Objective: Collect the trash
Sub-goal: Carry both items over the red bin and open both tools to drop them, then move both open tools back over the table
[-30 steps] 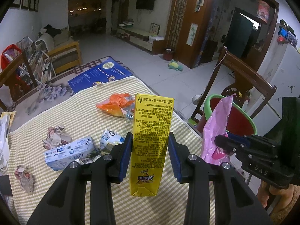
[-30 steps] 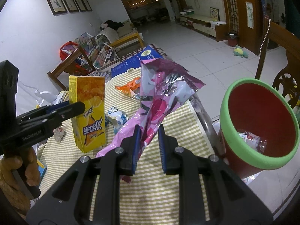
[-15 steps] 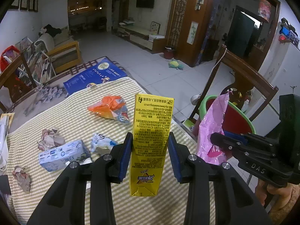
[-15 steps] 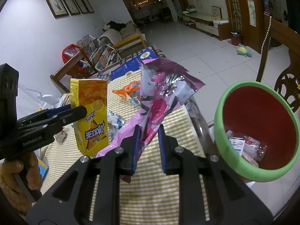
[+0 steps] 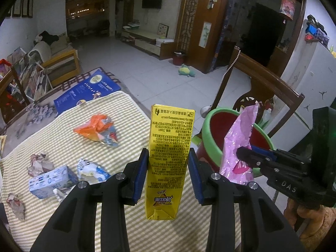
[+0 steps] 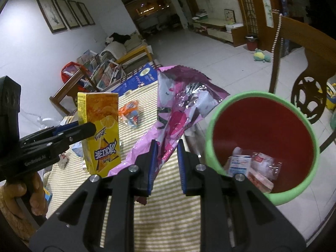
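My left gripper (image 5: 169, 175) is shut on a tall yellow juice carton (image 5: 169, 159) and holds it upright above the striped tablecloth (image 5: 63, 134). My right gripper (image 6: 166, 166) has its jaws a little apart, wider than before, with the pink snack wrapper (image 6: 178, 109) still between them. The wrapper also shows in the left wrist view (image 5: 237, 147). The red bin with a green rim (image 6: 262, 130) stands just right of the table edge and holds several wrappers. It shows behind the carton in the left wrist view (image 5: 212, 130).
On the cloth lie an orange wrapper (image 5: 95, 128), a blue-white carton (image 5: 50, 181), a white-blue packet (image 5: 90, 169) and crumpled paper (image 5: 38, 164). A wooden chair (image 5: 262, 77) stands behind the bin. A blue box (image 5: 86, 91) lies past the table's far edge.
Both grippers moved right towards the bin, which now fills more of both views. The right gripper's jaws have spread apart around the pink wrapper.
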The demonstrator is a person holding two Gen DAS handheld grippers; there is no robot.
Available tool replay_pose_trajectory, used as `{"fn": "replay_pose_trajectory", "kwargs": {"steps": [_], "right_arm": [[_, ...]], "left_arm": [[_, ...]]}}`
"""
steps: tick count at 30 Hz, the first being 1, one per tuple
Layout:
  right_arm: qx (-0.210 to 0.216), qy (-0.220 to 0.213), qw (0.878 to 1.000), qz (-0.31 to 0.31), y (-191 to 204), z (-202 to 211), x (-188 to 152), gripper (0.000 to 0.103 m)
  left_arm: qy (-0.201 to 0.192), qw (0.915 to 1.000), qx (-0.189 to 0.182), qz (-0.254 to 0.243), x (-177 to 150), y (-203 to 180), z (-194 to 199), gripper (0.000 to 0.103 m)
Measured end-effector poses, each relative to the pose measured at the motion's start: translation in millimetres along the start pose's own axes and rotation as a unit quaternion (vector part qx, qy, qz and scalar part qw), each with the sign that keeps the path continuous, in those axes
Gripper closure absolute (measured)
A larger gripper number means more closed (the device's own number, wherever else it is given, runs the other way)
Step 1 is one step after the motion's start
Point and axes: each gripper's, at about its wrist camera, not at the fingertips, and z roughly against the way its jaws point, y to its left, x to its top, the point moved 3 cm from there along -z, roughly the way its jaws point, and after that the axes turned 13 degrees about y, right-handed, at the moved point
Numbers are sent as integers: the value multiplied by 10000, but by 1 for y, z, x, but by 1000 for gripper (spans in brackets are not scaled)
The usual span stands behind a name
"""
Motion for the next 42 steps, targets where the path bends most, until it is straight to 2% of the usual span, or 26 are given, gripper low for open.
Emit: {"fn": "replay_pose_trajectory", "kwargs": {"steps": [9, 13, 15, 17, 20, 26, 32, 34, 35, 36, 37, 42], "right_arm": [[-406, -326, 9978, -402, -57, 28, 11, 84], [-805, -355, 9946, -559, -87, 29, 16, 83], [-958, -360, 9926, -660, -100, 29, 16, 79], [-1029, -338, 9911, -769, -112, 28, 15, 64], [-1069, -372, 9899, -854, -123, 32, 10, 53], [-1267, -428, 9856, -1039, -145, 46, -7, 44], [-1475, -448, 9809, -1188, -158, 60, -26, 42], [-1501, -462, 9789, -1308, -162, 65, -31, 42], [-1524, -474, 9779, -1352, -164, 68, -33, 42], [-1545, -484, 9772, -1377, -164, 70, -35, 42], [-1570, -491, 9764, -1400, -164, 71, -36, 42], [-1542, -521, 9771, -1372, -152, 70, -35, 42]], "left_arm": [[4, 9998, -118, -127, 15, -34, -10, 68], [-28, 9996, -181, -232, 24, -53, -13, 68], [-46, 9993, -286, -248, 29, -61, -16, 68], [-83, 9988, -379, -299, 34, -70, -19, 68], [-171, 9974, -522, -466, 47, -89, -27, 68], [-69, 9932, -963, -655, 71, -130, -55, 68], [138, 9893, -1239, -752, 78, -160, -84, 67], [136, 9889, -1238, -813, 78, -167, -88, 65], [113, 9890, -1222, -828, 77, -169, -89, 60], [78, 9888, -1227, -844, 77, -170, -89, 50], [25, 9885, -1245, -852, 77, -171, -87, 45], [-123, 9888, -1184, -902, 74, -162, -73, 41]]}}
